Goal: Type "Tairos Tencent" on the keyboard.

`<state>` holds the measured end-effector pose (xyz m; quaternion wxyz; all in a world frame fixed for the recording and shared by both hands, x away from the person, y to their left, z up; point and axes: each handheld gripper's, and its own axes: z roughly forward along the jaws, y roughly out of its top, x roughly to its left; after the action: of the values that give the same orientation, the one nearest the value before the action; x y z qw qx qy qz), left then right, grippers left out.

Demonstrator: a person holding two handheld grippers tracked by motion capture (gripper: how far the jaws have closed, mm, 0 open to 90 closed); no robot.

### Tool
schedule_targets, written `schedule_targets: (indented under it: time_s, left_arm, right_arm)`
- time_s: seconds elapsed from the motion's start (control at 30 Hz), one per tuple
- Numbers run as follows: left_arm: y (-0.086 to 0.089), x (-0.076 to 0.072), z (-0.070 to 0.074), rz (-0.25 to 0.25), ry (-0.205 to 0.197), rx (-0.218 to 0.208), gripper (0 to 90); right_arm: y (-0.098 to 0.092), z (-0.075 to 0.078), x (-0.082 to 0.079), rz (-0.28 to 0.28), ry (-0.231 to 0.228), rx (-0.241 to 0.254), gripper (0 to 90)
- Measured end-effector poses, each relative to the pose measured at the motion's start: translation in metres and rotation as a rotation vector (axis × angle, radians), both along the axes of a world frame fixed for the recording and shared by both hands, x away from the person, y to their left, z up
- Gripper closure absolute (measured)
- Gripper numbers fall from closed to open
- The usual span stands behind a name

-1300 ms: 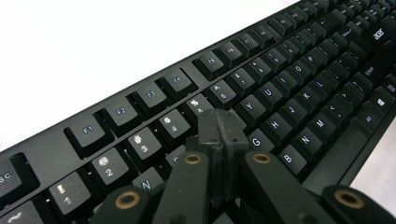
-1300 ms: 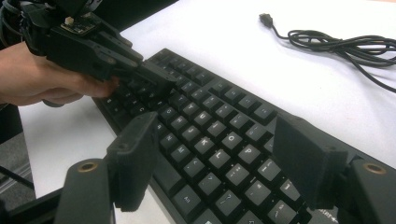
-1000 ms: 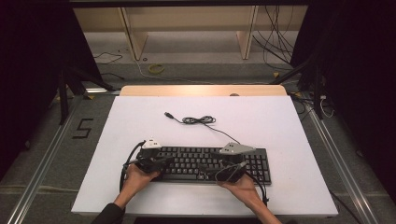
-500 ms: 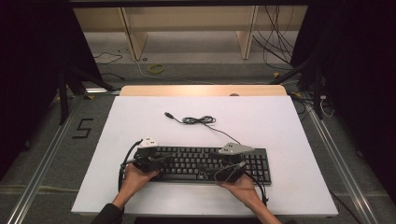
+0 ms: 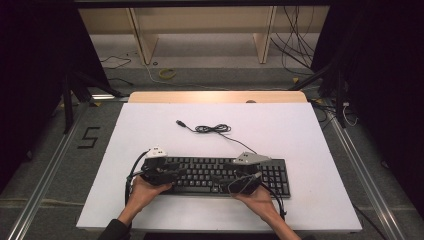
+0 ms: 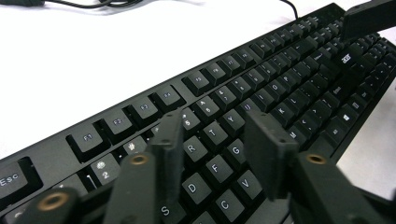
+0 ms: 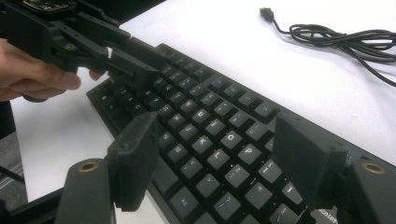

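Black keyboard (image 5: 220,175) lies flat on the white table (image 5: 300,130), near its front edge. Left gripper (image 6: 217,140) hovers over the left letter keys, jaws apart, empty. Right gripper (image 7: 219,154) over the right half, jaws spread wide, empty. Coiled cable (image 5: 212,129) lies behind the keyboard.

Keyboard (image 5: 220,175) lies on the table (image 5: 300,135), toward the near edge. Its cable (image 5: 212,129) is bundled behind it, mid-table (plug end to the left). Left gripper (image 5: 167,175) over keyboard's left end, right gripper (image 5: 240,180) over right-centre, well apart.
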<state>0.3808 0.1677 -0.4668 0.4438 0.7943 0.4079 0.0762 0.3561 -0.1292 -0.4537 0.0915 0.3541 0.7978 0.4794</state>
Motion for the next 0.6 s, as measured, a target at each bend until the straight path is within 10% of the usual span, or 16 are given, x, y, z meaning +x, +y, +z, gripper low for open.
schedule_targets:
  time_s: [0.6]
  left_arm:
    - [0.011, -0.01, 0.008, 0.025, -0.03, -0.087, 37.9]
  right_arm:
    - [0.006, 0.001, 0.006, 0.004, 0.004, -0.011, 37.3]
